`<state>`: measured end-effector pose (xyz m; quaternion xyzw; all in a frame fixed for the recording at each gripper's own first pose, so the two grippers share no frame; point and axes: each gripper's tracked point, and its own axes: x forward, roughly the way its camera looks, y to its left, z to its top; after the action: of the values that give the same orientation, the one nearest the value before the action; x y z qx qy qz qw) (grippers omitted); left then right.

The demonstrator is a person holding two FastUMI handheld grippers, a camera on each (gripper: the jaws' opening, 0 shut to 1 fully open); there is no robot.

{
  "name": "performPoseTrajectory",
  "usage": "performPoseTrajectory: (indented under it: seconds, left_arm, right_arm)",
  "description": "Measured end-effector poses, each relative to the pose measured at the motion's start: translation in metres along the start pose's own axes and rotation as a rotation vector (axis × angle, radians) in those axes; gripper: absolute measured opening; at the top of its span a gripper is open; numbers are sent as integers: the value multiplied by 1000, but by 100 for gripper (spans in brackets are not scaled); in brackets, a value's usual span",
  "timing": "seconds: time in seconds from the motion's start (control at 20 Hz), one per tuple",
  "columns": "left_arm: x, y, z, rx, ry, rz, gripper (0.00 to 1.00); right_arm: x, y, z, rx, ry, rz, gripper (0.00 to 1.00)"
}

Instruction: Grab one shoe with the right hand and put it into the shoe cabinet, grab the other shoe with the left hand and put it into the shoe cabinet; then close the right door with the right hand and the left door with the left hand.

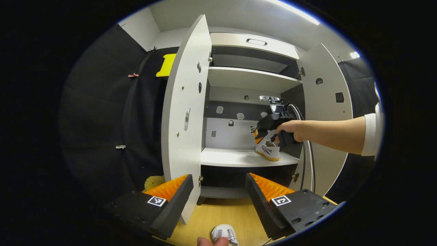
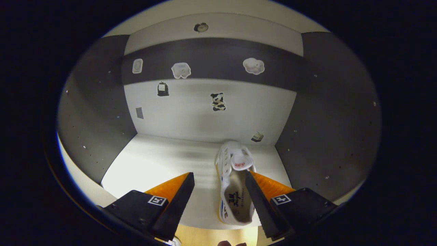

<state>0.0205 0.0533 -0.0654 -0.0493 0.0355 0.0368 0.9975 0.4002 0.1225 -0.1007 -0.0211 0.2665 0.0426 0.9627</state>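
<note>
Small stickers dot the back panel — a cloud shape point(image 2: 253, 66), a black-and-white blotch point(image 2: 218, 101), a dark tag point(image 2: 163, 89) — while a yellow cutout point(image 1: 166, 65) hangs on the black cloth point(image 1: 102, 102) above the wooden floor point(image 1: 225, 212).

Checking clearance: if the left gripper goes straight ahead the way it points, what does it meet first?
Probably the cabinet: its lower front, under the shelf holding a shoe. The gripper is open; depth is unclear.

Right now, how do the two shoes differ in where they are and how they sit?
The shoe on the shelf stands upright inside the shoe cabinet, beside the open right gripper; the shoe on the floor lies outside the cabinet, below the open left gripper. The first shows whole, the second partly. Both look white with laces.
</note>
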Motion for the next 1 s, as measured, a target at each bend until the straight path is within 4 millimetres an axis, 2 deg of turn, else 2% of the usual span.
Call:
performPoseTrajectory:
  seconds: [0.25,0.55,0.8,0.9,1.0]
  left_arm:
    - [-12,4,-6,28,-13,-2,96]
    - [-24,9,-23,34,-25,-16,96]
    - [-35,15,-69,56,26,-31,96]
    - [-43,15,-98,69,69,-45,96]
    - [-49,15,-136,93,146,-59,96]
  right_arm:
    - [-81,11,7,44,-227,69,97]
    - [-169,2,-21,24,-400,88,97]
    - [-226,-1,-77,44,-436,99,97]
    - [-240,-2,-101,33,-428,99,97]
    - [-250,-3,-122,18,-414,98,97]
